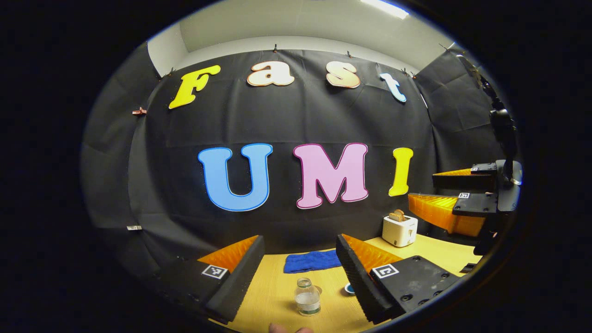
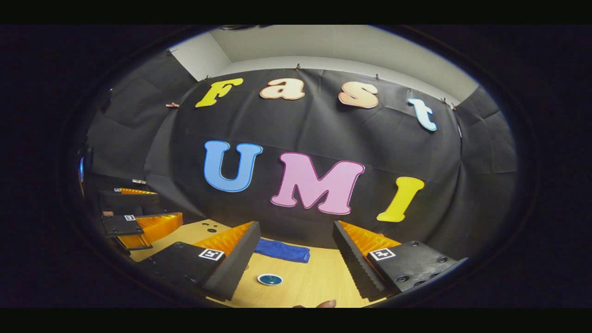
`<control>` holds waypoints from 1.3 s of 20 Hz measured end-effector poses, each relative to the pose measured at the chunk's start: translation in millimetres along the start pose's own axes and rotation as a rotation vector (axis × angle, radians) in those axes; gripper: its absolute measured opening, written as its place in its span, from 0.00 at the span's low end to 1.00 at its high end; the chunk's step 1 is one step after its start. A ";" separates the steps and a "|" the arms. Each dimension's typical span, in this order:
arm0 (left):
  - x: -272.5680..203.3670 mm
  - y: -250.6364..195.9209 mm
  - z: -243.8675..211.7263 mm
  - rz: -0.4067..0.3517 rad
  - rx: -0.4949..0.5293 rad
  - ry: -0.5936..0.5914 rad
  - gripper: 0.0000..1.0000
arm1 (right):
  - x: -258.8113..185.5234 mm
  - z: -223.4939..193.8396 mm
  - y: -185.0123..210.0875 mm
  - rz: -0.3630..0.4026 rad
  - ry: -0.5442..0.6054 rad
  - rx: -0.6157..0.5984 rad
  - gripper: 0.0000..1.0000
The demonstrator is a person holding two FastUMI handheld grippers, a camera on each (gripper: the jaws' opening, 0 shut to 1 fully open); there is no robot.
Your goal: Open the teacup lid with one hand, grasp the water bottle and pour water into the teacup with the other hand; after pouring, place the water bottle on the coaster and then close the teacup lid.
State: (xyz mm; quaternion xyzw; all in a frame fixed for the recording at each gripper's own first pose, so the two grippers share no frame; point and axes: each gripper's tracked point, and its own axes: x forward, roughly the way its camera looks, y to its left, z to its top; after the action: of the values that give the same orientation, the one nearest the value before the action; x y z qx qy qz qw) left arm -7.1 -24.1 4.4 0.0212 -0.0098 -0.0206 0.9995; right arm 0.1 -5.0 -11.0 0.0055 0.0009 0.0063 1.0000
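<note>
A small clear water bottle with no cap stands upright on the wooden table, holding a little water. It is below and ahead of my left gripper, which is open and holds nothing. A round blue coaster lies flat on the table below my right gripper, also open and holding nothing. In the left gripper view the coaster peeks out beside the right finger. Both grippers hover above the table, side by side: the right gripper appears far right, the left gripper far left.
A folded blue cloth lies at the table's back edge against the black wall. A white toaster with bread in it stands at the back right. A person's fingertips show at the near edge.
</note>
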 end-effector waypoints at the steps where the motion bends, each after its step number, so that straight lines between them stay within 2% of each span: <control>1: 1.2 -2.2 -0.5 -0.001 0.003 0.001 0.98 | 3.2 -4.9 1.4 0.007 0.005 0.002 0.96; 4: 10.9 -1.8 -14.6 0.000 -0.003 0.021 0.97 | 11.4 -27.8 7.4 0.030 0.025 0.013 0.98; 11: 30.3 -9.5 -89.9 -0.004 0.004 0.063 0.97 | 39.2 -108.3 24.2 0.064 0.062 0.050 0.96; 19: 52.1 -16.6 -198.5 0.005 0.004 0.118 0.96 | 71.0 -224.4 29.3 0.070 0.123 0.037 0.96; 20: 56.3 -17.6 -208.1 0.006 0.001 0.120 1.00 | 75.6 -238.4 30.8 0.075 0.135 0.036 0.97; 21: 59.8 -18.6 -219.3 0.003 -0.004 0.123 0.96 | 80.0 -251.9 33.3 0.080 0.147 0.034 0.97; 26: 71.0 -23.3 -256.6 -0.011 -0.017 0.136 0.96 | 100.7 -309.6 58.8 0.155 0.238 0.051 0.95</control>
State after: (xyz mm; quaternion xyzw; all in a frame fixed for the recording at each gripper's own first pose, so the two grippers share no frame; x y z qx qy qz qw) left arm 68.1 -39.5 -251.6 0.0139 0.0584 -0.0247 0.9979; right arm 99.6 58.4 -320.2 0.0300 0.1190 0.0840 0.9889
